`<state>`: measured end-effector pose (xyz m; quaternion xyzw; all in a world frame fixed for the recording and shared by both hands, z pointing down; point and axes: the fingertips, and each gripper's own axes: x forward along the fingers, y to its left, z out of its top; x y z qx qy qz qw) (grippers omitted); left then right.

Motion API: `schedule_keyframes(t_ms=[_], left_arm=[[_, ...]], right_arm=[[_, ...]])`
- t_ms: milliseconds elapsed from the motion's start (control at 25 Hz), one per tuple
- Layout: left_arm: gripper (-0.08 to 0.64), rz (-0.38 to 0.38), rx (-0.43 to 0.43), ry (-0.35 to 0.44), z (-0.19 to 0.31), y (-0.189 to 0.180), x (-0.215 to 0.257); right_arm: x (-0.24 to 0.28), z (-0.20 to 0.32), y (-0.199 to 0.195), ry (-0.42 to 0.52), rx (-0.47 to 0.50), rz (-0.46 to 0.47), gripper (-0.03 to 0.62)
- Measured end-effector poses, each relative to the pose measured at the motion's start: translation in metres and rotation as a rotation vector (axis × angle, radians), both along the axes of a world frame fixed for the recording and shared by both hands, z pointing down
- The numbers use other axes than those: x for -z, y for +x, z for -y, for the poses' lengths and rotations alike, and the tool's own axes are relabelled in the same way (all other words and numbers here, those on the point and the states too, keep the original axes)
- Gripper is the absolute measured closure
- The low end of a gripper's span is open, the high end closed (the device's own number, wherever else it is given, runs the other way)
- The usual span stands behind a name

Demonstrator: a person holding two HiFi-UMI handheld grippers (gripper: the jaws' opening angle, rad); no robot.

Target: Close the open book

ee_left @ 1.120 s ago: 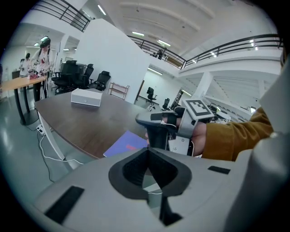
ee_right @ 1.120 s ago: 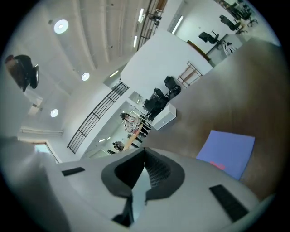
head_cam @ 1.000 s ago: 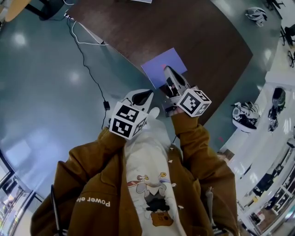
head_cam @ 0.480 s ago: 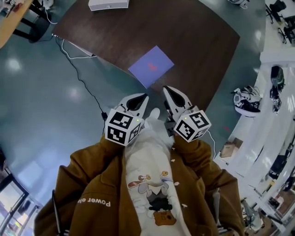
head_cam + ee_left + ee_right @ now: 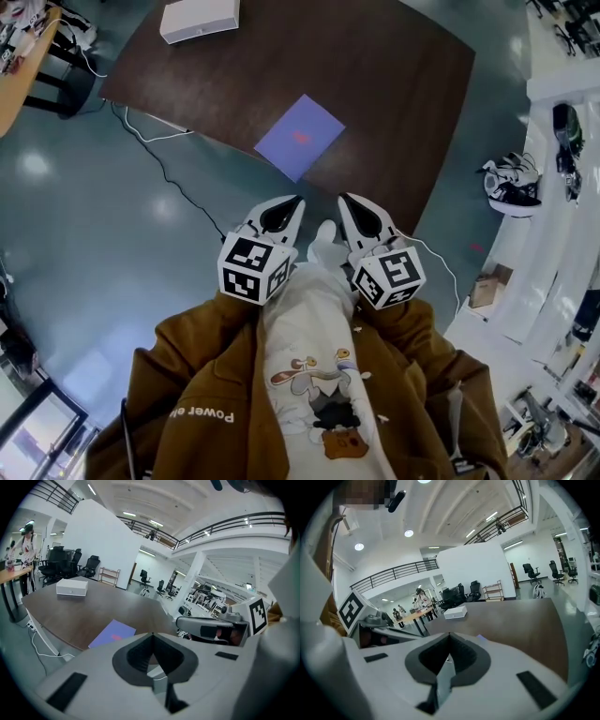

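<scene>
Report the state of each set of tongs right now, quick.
Left tongs: closed, nothing between them.
Right tongs: closed, nothing between them.

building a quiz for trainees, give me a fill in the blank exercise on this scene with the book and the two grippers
The thin purple book lies ____ on the dark brown wooden table, no pages showing.
The tongs of the left gripper and the right gripper are ____ and hold nothing.
The white rectangular box sits ____ from the person than the book.
Missing words: closed; shut; farther.
</scene>
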<state>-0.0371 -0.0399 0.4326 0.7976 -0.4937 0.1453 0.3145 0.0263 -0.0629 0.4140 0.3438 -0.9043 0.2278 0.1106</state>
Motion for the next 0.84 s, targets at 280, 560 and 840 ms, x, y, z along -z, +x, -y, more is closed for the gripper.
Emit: schedule_keyframes(t_ms=[280, 560, 840], left_arm=[[0.554, 0.008, -0.012, -0.004, -0.005, 0.015, -0.001], [0.554, 0.01, -0.018, -0.017, -0.01, 0.017, 0.0], [0.554, 0.015, -0.004, -0.017, -0.023, 0.014, 0.007]], right_arm=[[-0.005, -0.01, 0.014, -0.011, -0.012, -0.013, 0.586], [-0.007, -0.013, 0.02, -0.026, -0.036, -0.014, 0.588], [-0.002, -0.025, 0.018, -0.028, -0.03, -0.008, 0.587]])
